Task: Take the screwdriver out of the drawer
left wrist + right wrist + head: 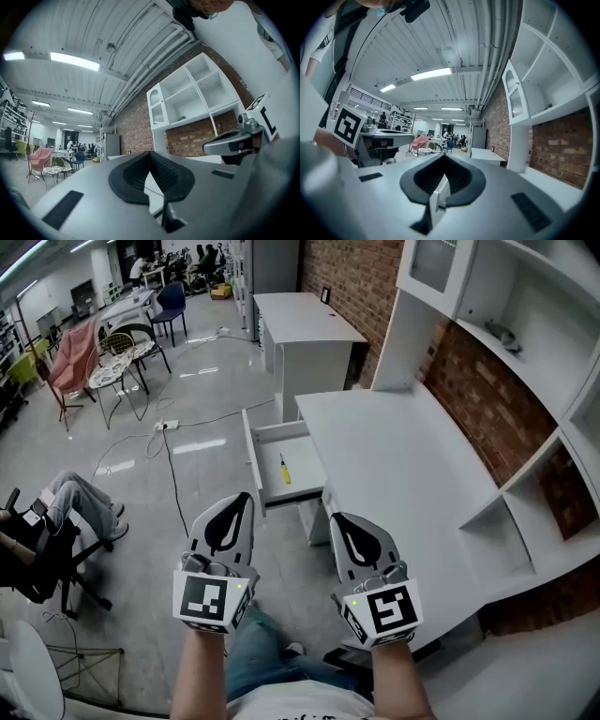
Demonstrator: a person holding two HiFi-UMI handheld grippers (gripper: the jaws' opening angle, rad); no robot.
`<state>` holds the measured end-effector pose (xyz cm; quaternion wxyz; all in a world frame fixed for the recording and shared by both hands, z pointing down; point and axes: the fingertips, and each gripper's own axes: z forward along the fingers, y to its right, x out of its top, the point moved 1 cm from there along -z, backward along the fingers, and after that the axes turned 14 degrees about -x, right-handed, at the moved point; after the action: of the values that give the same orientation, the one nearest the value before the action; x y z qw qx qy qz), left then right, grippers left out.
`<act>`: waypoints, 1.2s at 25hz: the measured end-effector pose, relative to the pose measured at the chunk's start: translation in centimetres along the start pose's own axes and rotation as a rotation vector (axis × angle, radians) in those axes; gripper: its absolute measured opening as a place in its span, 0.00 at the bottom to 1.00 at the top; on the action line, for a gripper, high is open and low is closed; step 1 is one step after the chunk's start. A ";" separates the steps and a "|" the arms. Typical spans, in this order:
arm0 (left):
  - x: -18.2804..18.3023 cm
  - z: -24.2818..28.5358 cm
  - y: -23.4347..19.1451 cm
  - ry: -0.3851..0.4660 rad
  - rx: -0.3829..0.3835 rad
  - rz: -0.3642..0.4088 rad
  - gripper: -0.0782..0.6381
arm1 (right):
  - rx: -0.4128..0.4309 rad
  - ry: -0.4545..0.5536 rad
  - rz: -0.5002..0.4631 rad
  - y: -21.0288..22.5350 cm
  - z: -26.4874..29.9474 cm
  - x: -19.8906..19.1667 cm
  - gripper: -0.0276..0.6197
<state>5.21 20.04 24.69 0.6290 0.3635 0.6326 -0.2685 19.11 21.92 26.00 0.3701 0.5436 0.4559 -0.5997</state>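
The yellow-handled screwdriver [284, 469] lies inside the open white drawer [255, 457], which is pulled out from the left end of the white desk [403, 474]. Both grippers hang level in front of me, short of the drawer and apart from it. My left gripper [247, 497] is shut with nothing between its jaws; in the left gripper view its tips [150, 153] meet. My right gripper [334, 517] is shut and empty too, its tips [443, 156] together in the right gripper view. Each gripper shows in the other's view, off to the side.
White shelving [525, 362] rises over the desk against a brick wall. A second white desk [305, 329] stands farther back. A cable [171, 460] runs across the glossy floor, and a seated person's legs [80, 498] are at the left. Chairs stand far left.
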 end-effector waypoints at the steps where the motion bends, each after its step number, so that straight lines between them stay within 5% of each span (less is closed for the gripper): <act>1: -0.3 0.2 -0.6 -0.002 0.005 -0.002 0.13 | -0.002 -0.002 -0.003 0.0 0.6 -0.1 0.06; 16: -6.8 8.0 -20.2 -0.075 0.054 -0.058 0.13 | -0.009 -0.051 0.016 -3.3 21.5 -1.8 0.06; 24: -8.7 14.0 -30.0 -0.095 0.001 -0.063 0.13 | -0.036 -0.117 -0.009 -5.3 33.4 -2.8 0.06; 30: -10.8 17.0 -33.4 -0.119 -0.043 -0.081 0.13 | -0.038 -0.137 -0.005 -5.7 39.0 -3.6 0.06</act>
<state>-11.85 -14.58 30.36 0.6620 0.3072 0.6137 -0.3011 2.00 -13.47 30.15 0.4092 0.4932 0.4419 -0.6277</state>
